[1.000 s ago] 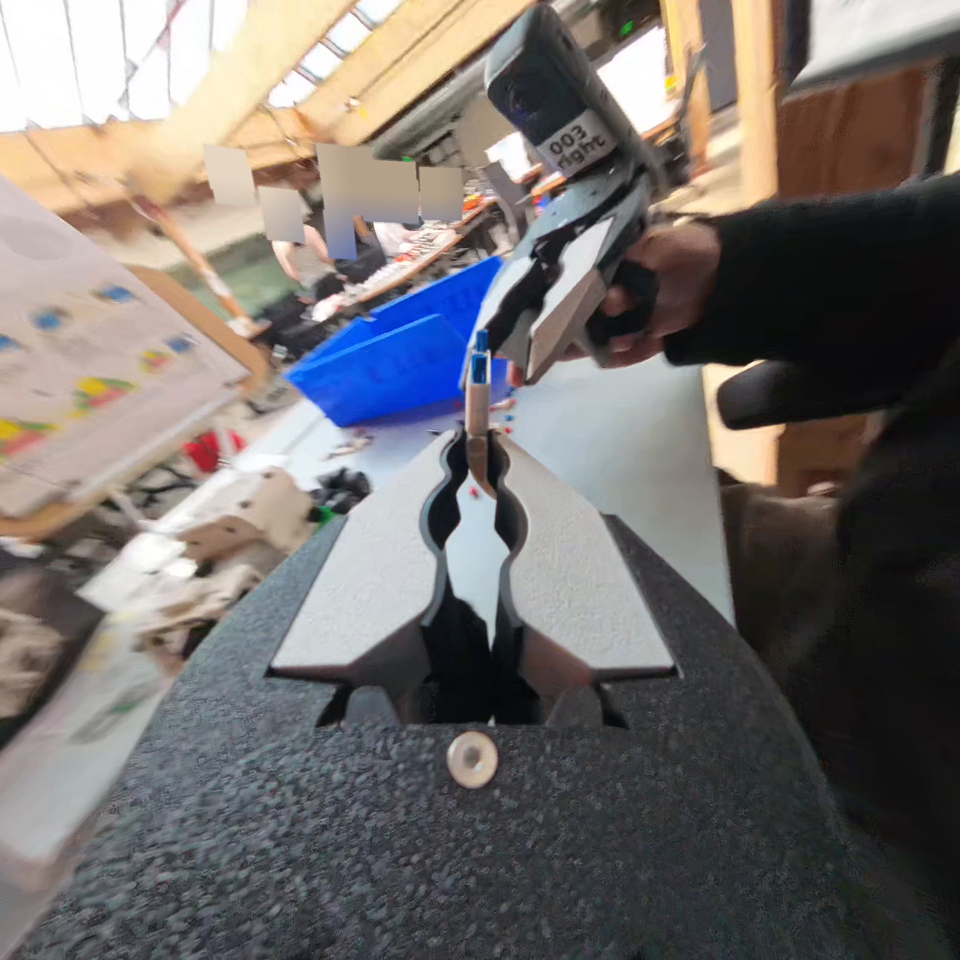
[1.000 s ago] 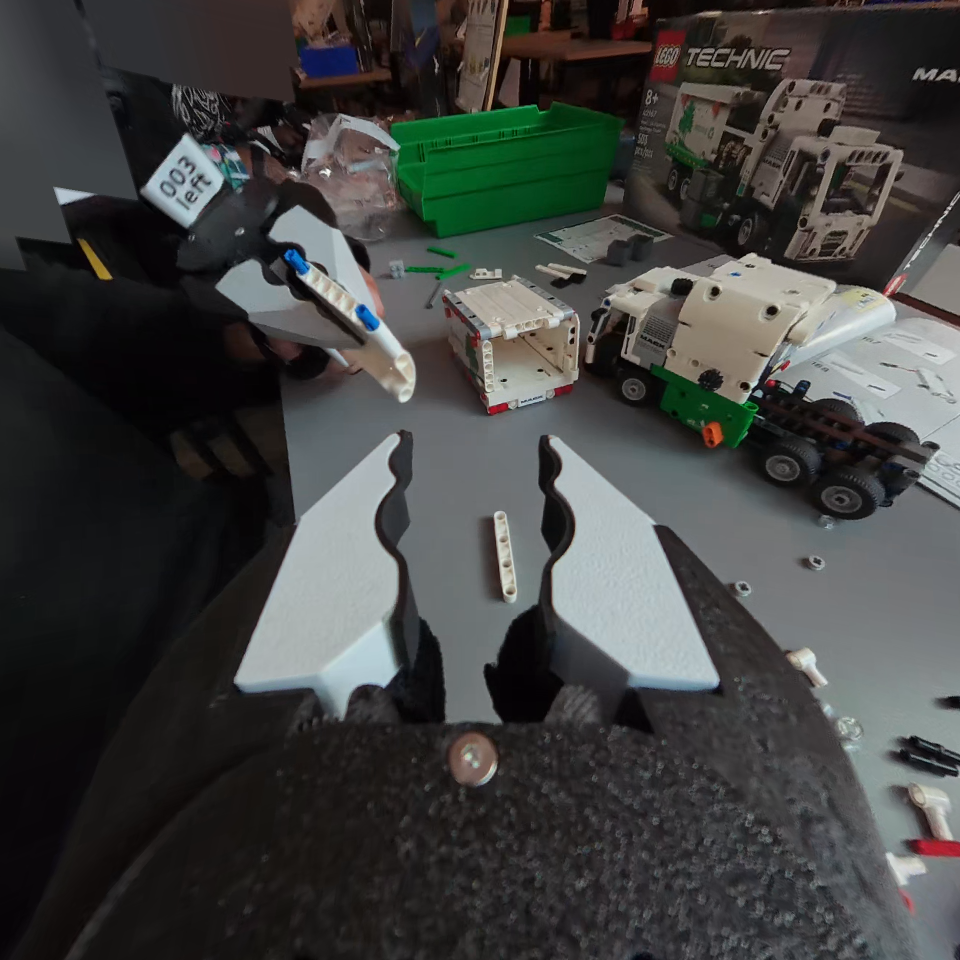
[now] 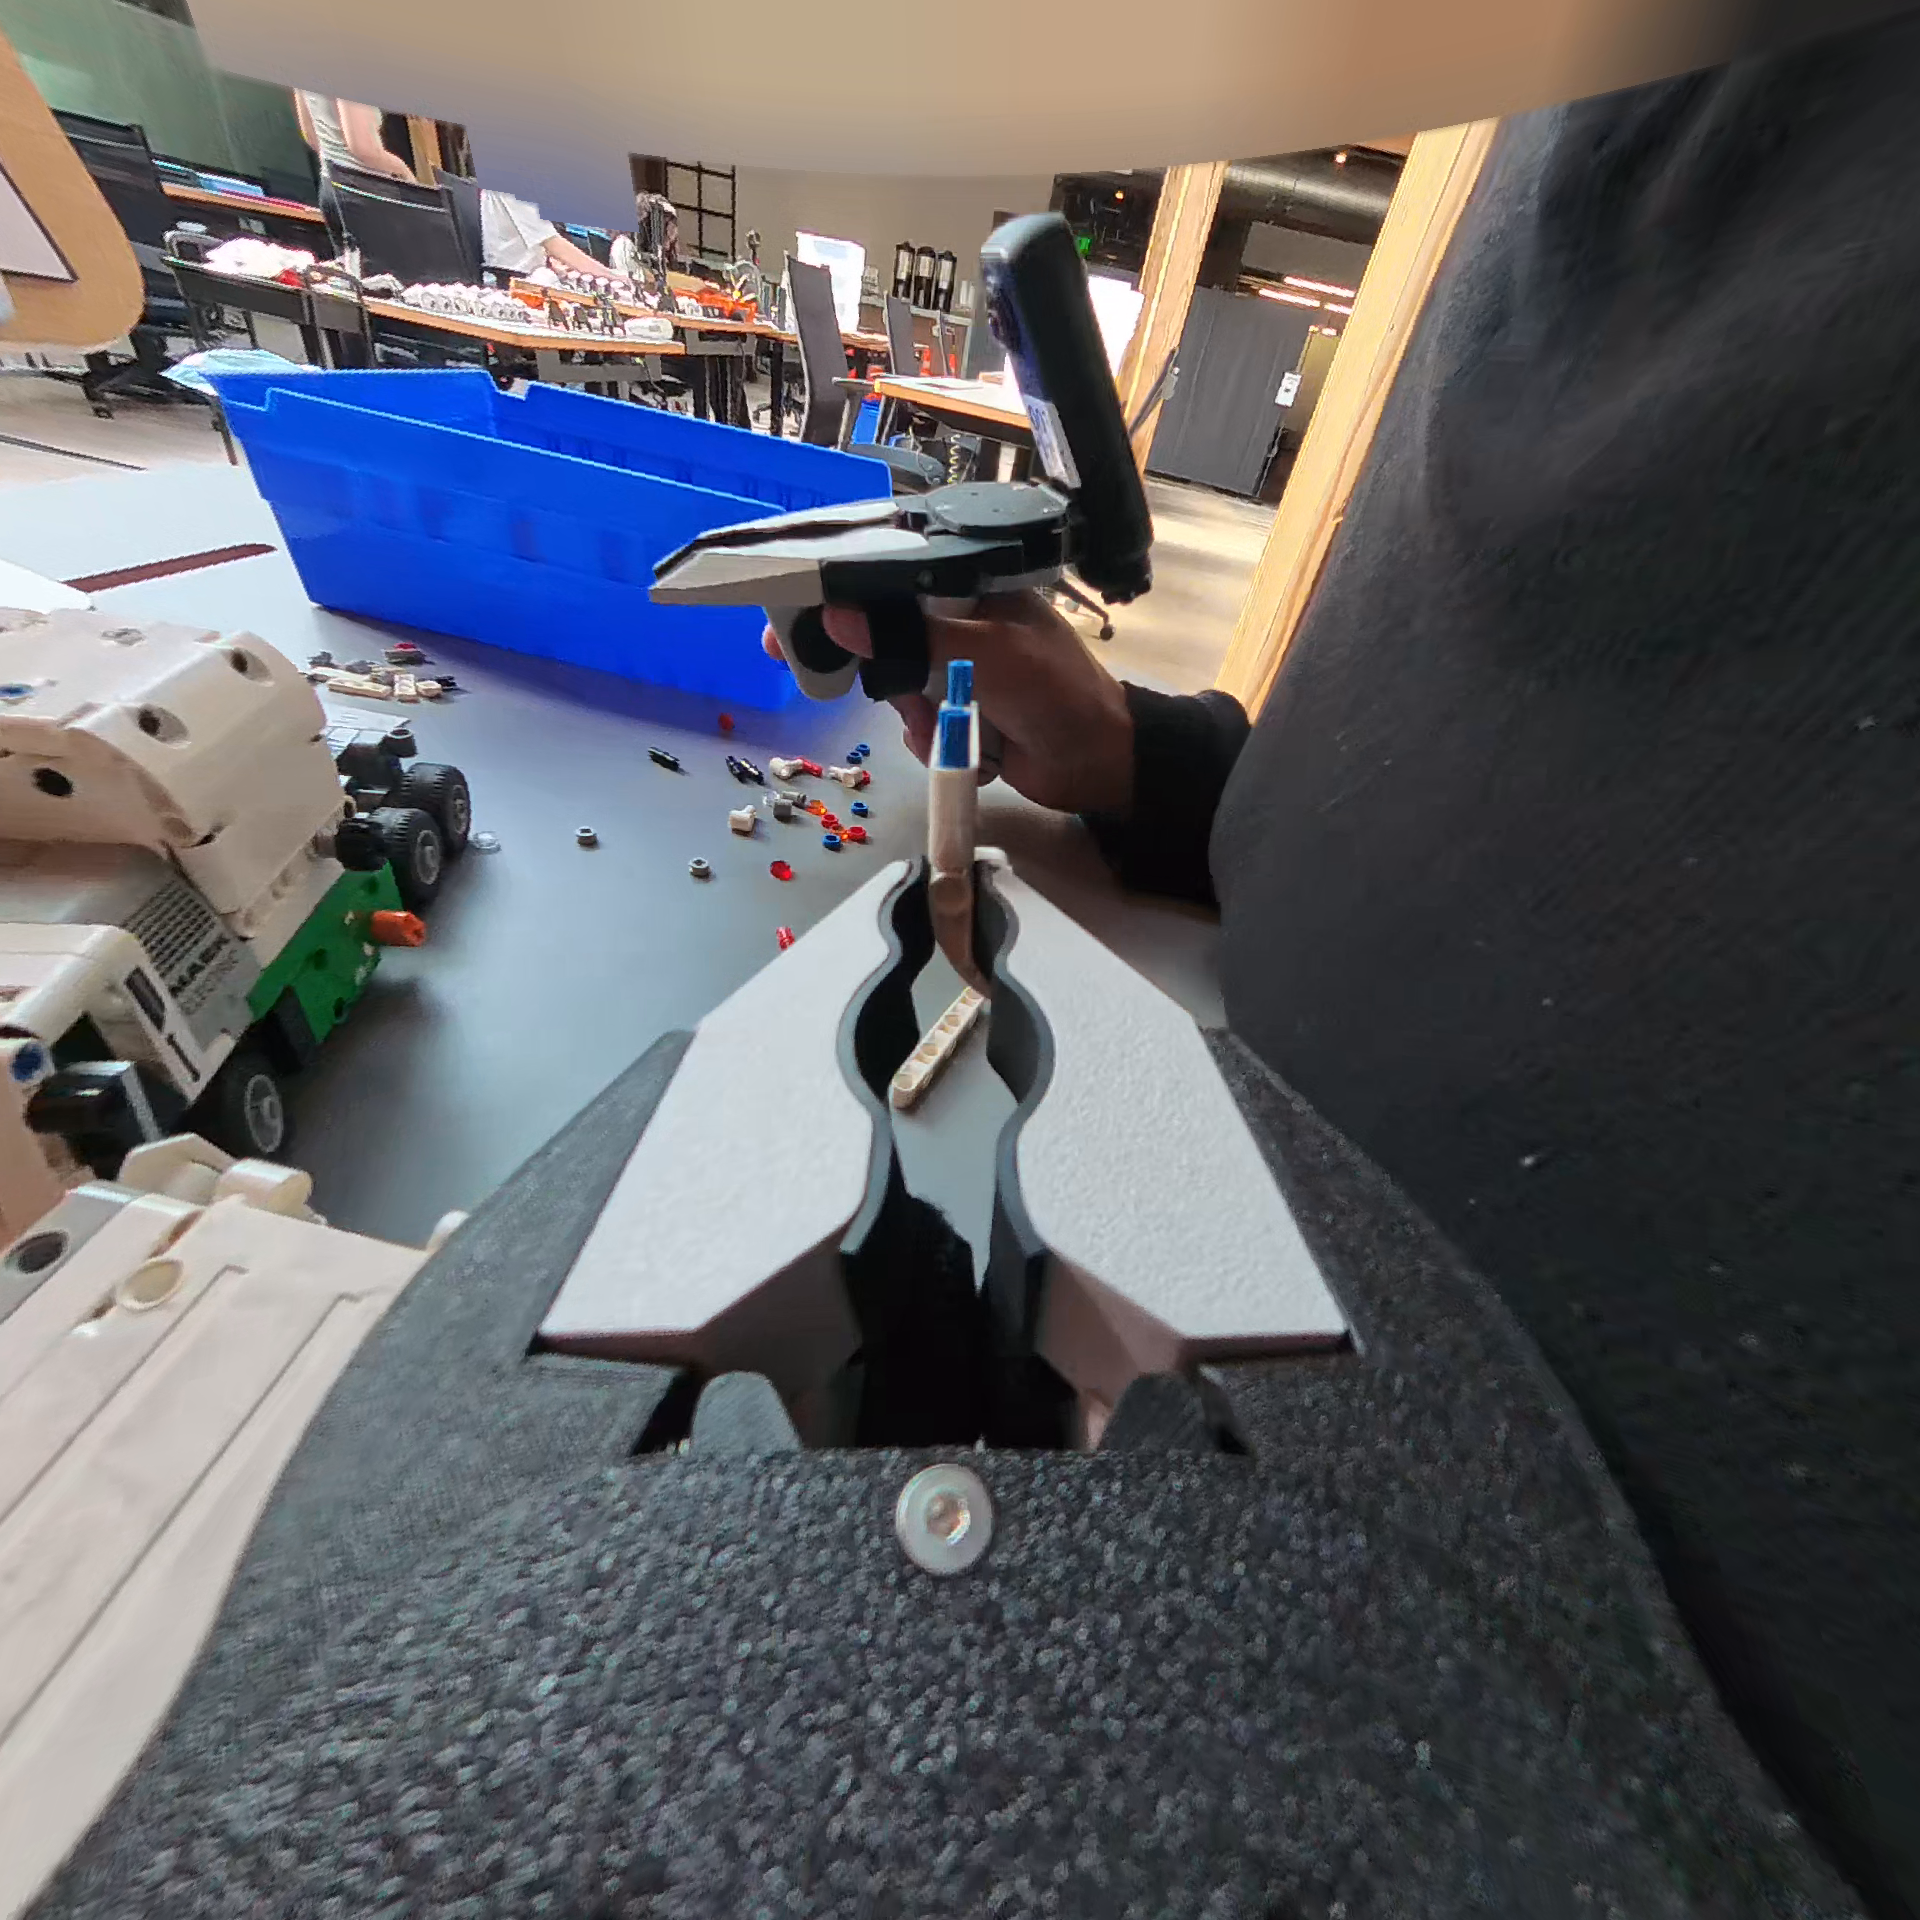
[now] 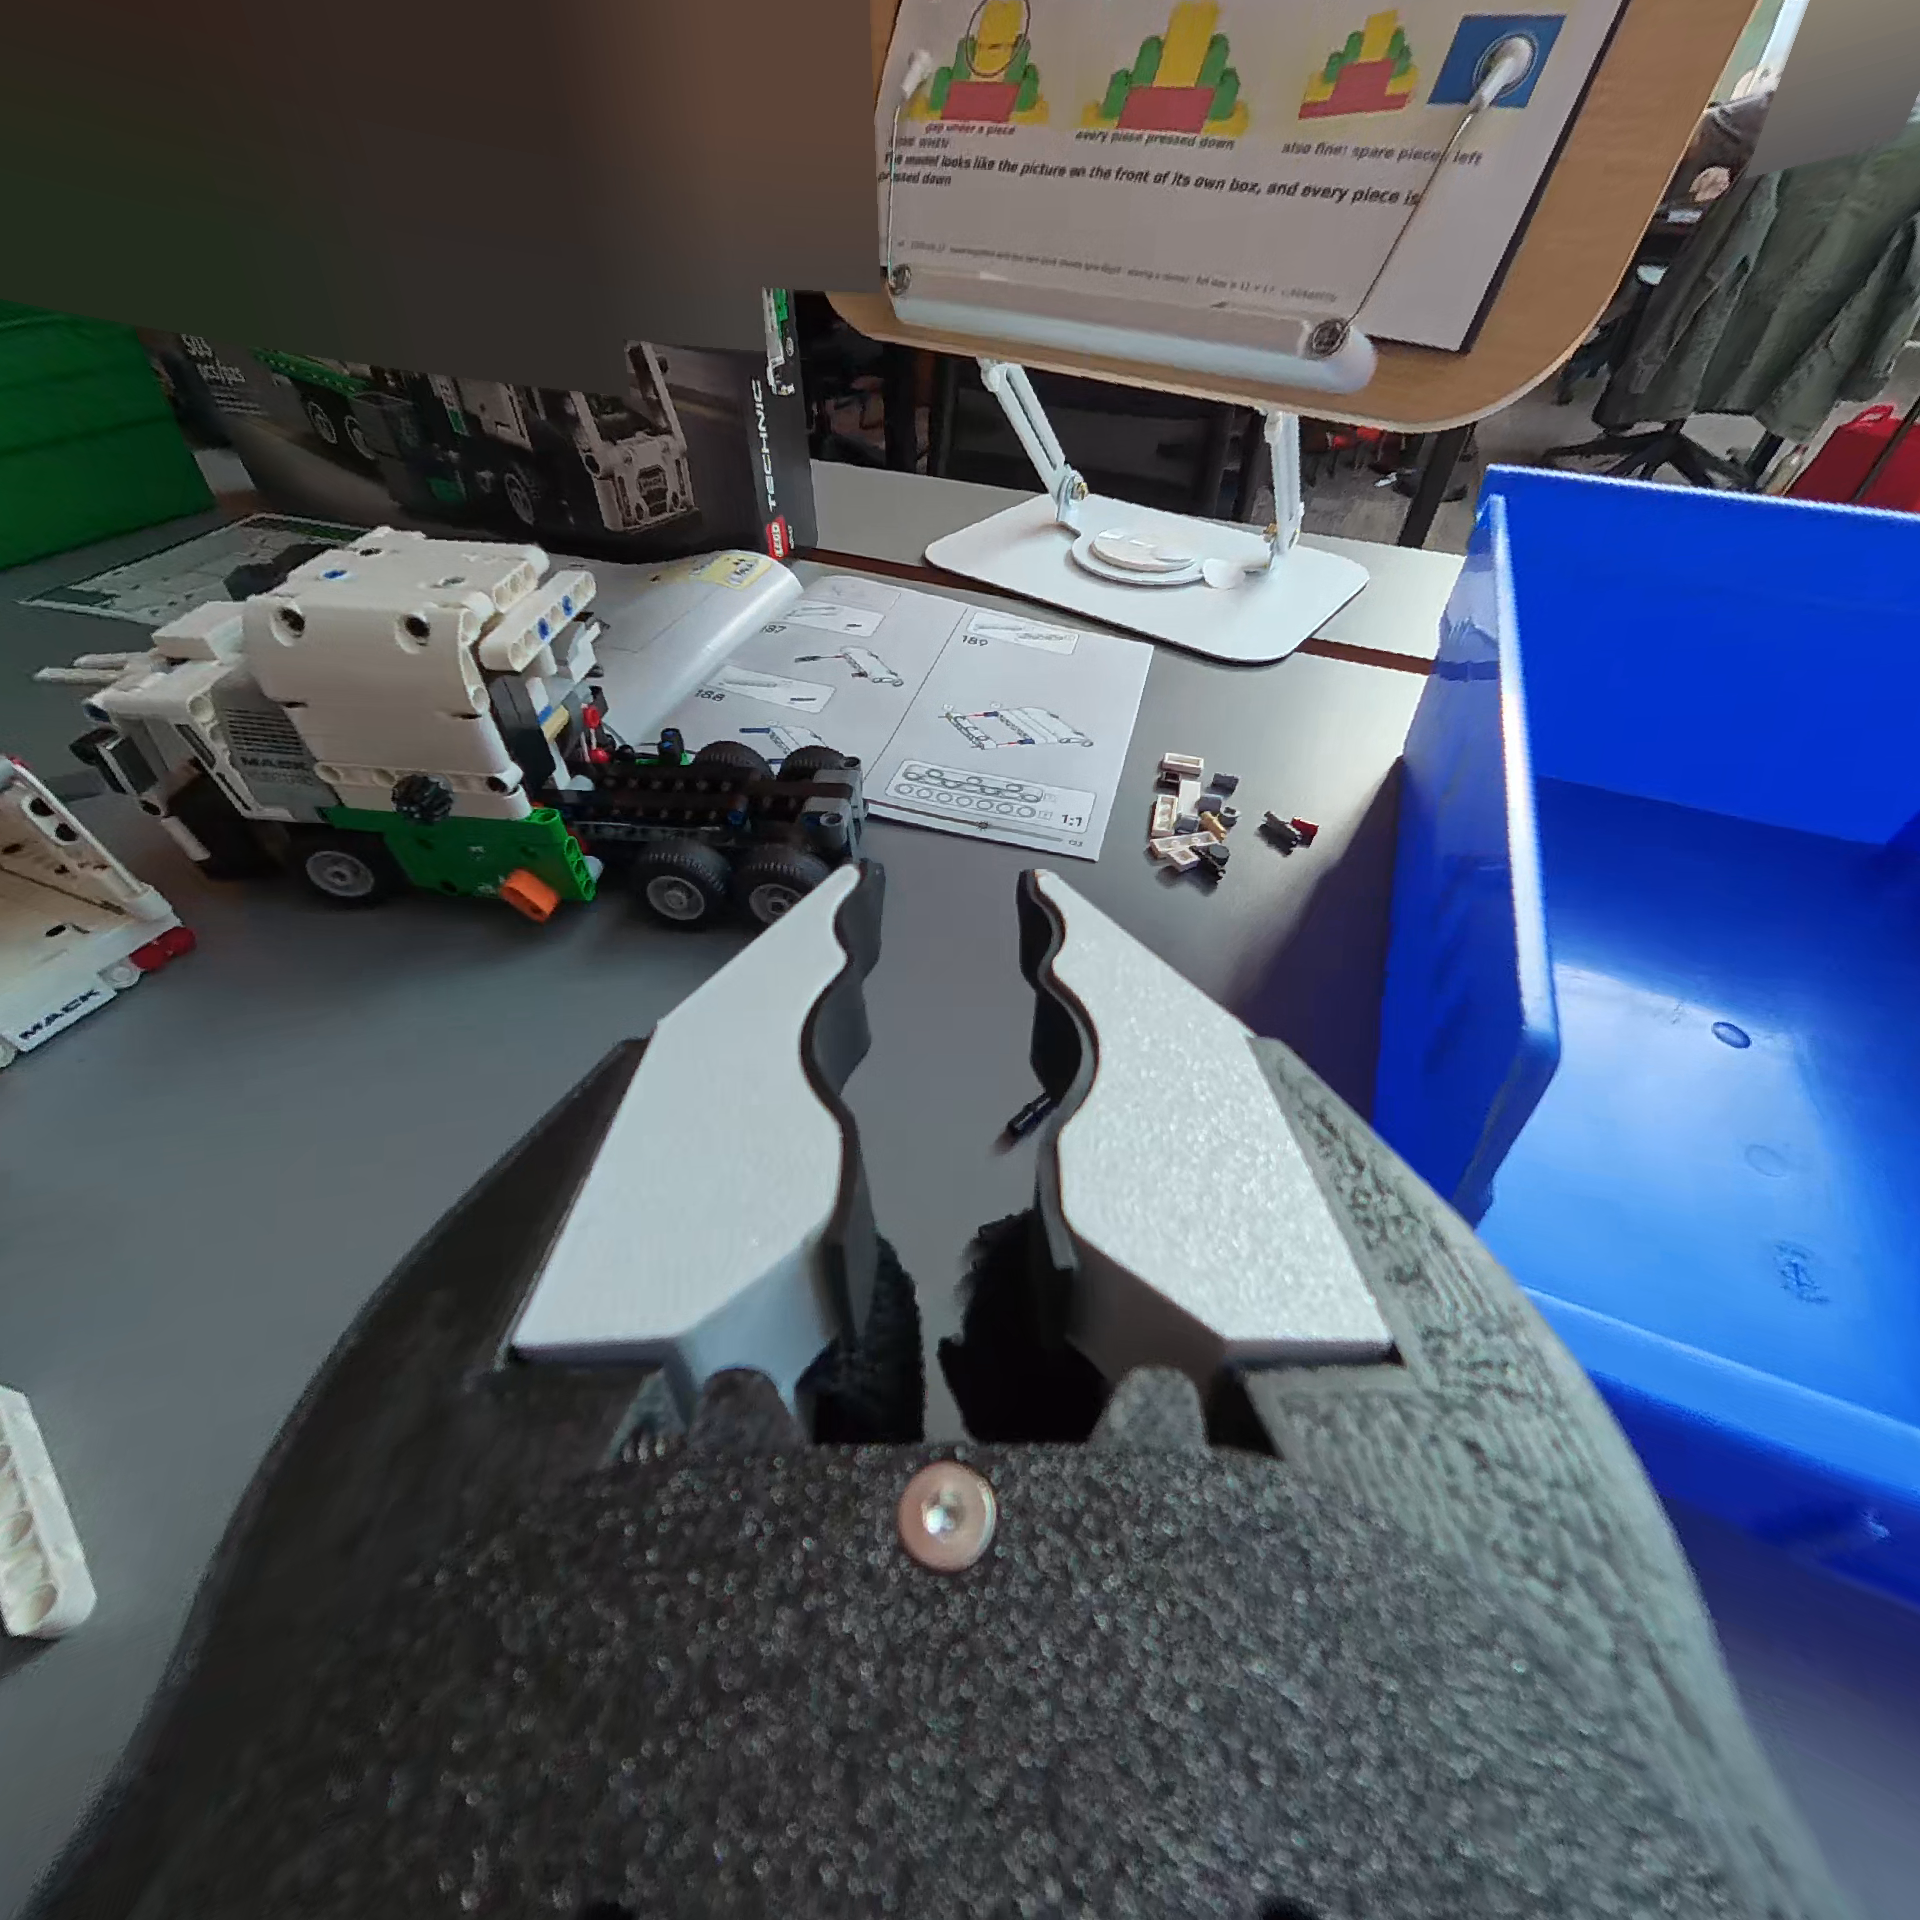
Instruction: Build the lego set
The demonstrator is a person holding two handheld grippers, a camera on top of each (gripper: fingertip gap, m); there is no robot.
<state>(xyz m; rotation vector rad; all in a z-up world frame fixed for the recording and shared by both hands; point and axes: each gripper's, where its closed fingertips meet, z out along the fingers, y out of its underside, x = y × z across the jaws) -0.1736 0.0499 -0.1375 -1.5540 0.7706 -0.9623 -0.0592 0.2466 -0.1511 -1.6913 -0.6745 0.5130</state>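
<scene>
Grey bench [image 3: 540, 997] strewn with pieces: left hand-held gripper [image 3: 951, 894] pinches a white beam [image 3: 951, 821]; right hand-held gripper [image 4: 940, 904], open and empty, probably needs a pin next.

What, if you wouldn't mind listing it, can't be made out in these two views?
- Left wrist view: how the left tool grips the white beam with blue pins; its fingers cover the contact.
- Right wrist view: the small black pin, half hidden by the right tool.
- Right wrist view: the white ribbed panel, cut off at the left edge.
</scene>
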